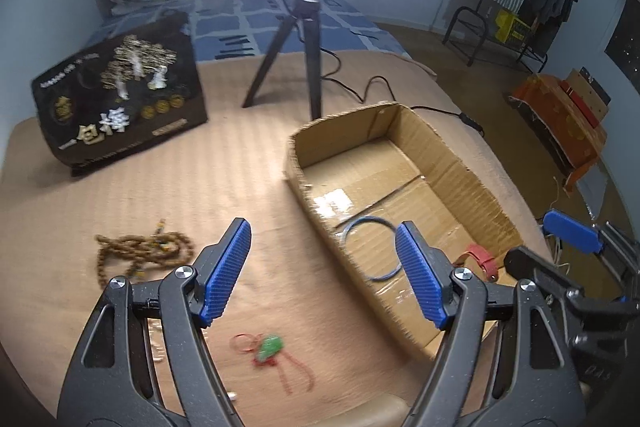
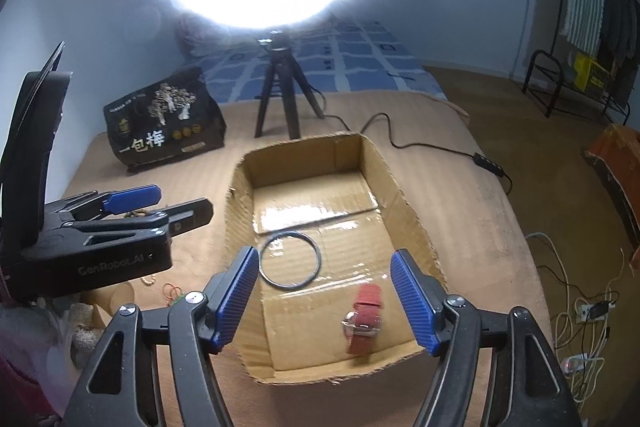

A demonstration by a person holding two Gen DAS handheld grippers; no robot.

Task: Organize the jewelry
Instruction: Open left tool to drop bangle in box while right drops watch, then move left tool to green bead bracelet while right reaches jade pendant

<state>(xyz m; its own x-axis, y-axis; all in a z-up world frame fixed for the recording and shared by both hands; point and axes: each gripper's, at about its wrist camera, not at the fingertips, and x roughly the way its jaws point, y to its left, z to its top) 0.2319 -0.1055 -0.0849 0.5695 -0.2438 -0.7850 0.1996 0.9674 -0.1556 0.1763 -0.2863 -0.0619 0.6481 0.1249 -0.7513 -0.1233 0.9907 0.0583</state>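
Both claws stand apart and empty. Right claw (image 2: 324,297) hangs over the cardboard box (image 2: 400,187), where a red-strapped watch (image 2: 365,319) and a thin dark bangle (image 2: 290,261) lie on the taped floor; the blurred watch sits below the open jaws, touched by neither pad. Left claw (image 1: 323,273) hovers above the tan surface, probably a bed, just beside the box's near wall.

Left outside are a heap of brown prayer beads (image 1: 140,253) and a green pendant on red cord (image 1: 270,345), with something small and pale near the left claw's base, too blurred to name. The beads look soft and loose, likely to trail and snag; pinching the bunched middle seems safest. The pendant seems light but hard, possibly brittle, so the knotted cord is the better hold.

A black printed bag (image 1: 120,107), a tripod (image 1: 296,47) under the ring light and its cable stand well behind. The box wall is the main obstacle to clear.
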